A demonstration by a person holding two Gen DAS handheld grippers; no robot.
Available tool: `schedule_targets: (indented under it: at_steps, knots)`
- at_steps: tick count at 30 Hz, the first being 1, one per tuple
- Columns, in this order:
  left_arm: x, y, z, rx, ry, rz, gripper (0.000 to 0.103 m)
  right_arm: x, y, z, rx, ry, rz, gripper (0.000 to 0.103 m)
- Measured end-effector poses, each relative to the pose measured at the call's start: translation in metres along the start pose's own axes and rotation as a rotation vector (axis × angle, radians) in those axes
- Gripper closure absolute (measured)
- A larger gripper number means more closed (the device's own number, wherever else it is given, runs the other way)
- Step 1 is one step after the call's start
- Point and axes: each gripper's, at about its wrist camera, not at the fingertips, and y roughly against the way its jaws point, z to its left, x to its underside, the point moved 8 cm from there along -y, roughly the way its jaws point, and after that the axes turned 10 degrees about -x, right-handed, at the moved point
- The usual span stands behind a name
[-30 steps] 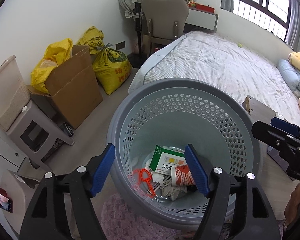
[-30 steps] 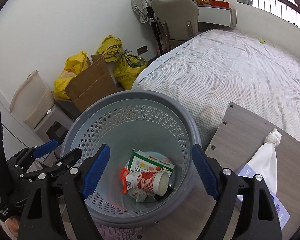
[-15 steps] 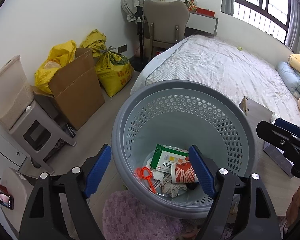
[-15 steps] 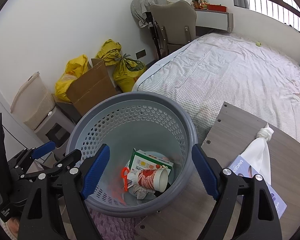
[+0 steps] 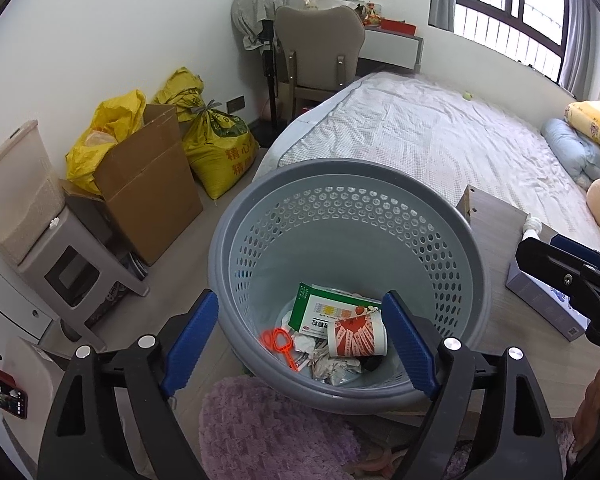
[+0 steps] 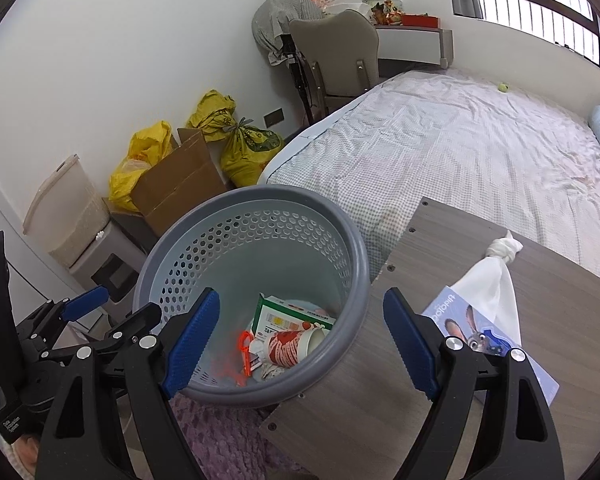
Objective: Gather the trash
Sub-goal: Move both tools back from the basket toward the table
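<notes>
The left tongs (image 5: 300,344) hang above the near rim of the grey basket (image 5: 260,208), their jaws opening with nothing pinched between them; the right tongs (image 6: 300,344) stand spread wide and empty, one blue pad over the basket's mouth and the other over the wooden tabletop (image 6: 440,248) beside it; the collected trash lies at the bottom of the basket, which stands on the floor between the tabletop and a purple rug (image 5: 268,428). A red-patterned paper cup (image 5: 356,338) lies on its side there, its long axis roughly level and its open mouth turned toward the tabletop side; I'd judge it light and easily crushed, best taken across the body with a gentle squeeze. Beneath it a green-and-white carton (image 5: 324,308) lies flat and tilted against the wall, stiff enough to pinch by an edge; a thin orange plastic piece (image 5: 280,344) lies beside them, slender end pointing to the near wall, slippery and awkward to catch; crumpled paper (image 5: 332,366) sits underneath, soft and weightless. Still on the tabletop are a knotted white bag (image 6: 496,276), limp, its knot pointing toward the bed (image 6: 460,140), best gripped just below the knot, and a flat printed box (image 6: 476,332) under it.
</notes>
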Motion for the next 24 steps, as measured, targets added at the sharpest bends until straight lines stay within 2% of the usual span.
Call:
schedule_targets:
  at_steps: [9, 24]
  knots:
    - [0.005, 0.013, -0.022, 0.025, -0.02, -0.005, 0.02, 0.005, 0.027, -0.015, 0.024, -0.024, -0.037, 0.023]
    - [0.007, 0.033, -0.056, 0.058, -0.068, -0.032, 0.018, 0.02, 0.08, -0.066, 0.102, -0.083, -0.102, 0.023]
